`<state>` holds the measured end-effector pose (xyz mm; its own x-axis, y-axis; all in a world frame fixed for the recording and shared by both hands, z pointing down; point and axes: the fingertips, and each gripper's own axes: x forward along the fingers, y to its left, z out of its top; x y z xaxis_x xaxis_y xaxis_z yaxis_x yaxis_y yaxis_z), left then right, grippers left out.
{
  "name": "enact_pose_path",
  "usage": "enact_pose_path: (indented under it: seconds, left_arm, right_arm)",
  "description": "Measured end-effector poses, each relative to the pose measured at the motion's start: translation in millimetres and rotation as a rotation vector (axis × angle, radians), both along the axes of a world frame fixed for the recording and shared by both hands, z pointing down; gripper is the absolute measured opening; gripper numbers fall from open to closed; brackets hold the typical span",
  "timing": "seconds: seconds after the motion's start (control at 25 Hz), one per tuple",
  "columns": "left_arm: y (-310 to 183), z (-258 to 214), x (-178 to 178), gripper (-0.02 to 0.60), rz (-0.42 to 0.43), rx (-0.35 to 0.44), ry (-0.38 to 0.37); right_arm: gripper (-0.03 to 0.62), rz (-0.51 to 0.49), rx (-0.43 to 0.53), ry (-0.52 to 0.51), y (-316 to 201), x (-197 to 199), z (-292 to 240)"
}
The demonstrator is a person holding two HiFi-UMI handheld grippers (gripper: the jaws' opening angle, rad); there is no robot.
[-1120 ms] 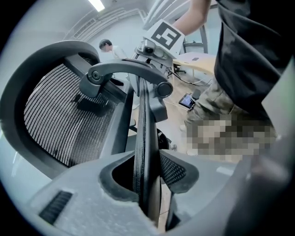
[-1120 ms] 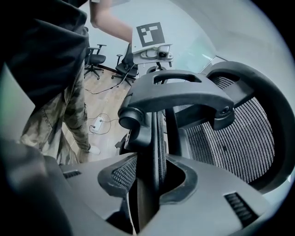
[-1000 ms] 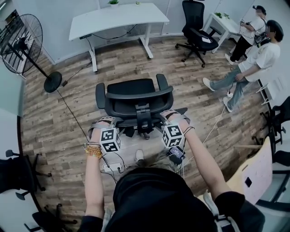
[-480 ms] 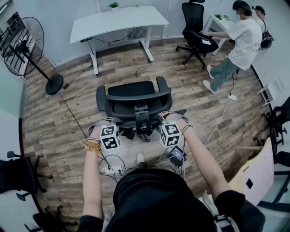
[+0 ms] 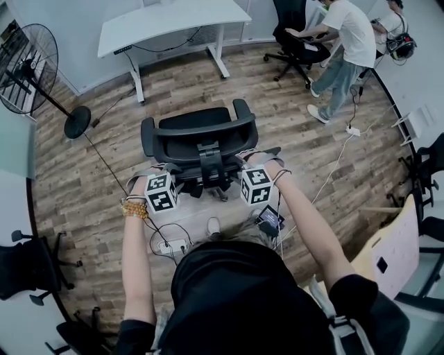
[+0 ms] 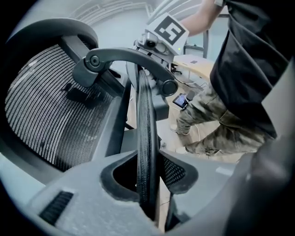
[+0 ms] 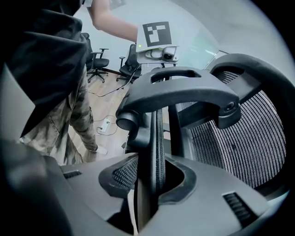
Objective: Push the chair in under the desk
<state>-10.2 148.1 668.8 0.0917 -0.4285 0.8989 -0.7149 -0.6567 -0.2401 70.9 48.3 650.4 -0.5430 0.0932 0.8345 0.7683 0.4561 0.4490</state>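
Wooden floor (image 5: pixel 76 201); chair backrest (image 5: pixel 201 147) pinched in left hand-held gripper (image 6: pixel 146 182), right hand-held gripper (image 7: pixel 154 182).

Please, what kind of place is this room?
Probably an office or workroom: a white desk, a black mesh chair and a standing fan on a wood floor.

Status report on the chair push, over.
Grippers: left gripper and right gripper both clamped on the chair backrest rim. Chair short of the desk, facing it. Nothing stands between; fan off left.
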Motion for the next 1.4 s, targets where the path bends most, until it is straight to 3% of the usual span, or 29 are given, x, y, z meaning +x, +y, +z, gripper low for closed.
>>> enact_pose_path:
  seconds: [0.4,1.0,1.2,1.4]
  left_arm:
    - [-13.1,1.3,-21.9,0.121,-0.010,0.019,-0.032]
    - [-19.8,4.0,-69.9,0.117,0.013,0.049,-0.085]
    - [-17.5,5.8,-84.8,0.117,0.021,0.003,-0.050]
    - [-10.6,9.0,-96.7,0.116,0.063,0.016,-0.060]
  right_arm:
    - [0.117,-0.020,0.034,-0.043,-13.7,-24.5,0.9]
    - [0.115,0.008,-0.010,-0.002,-17.0,-70.7,2.0]
    - [0.110,0.033,-0.027,0.024,-12.5,-82.3,1.7]
    - [0.110,0.063,-0.017,0.021,-5.0,-92.6,2.6]
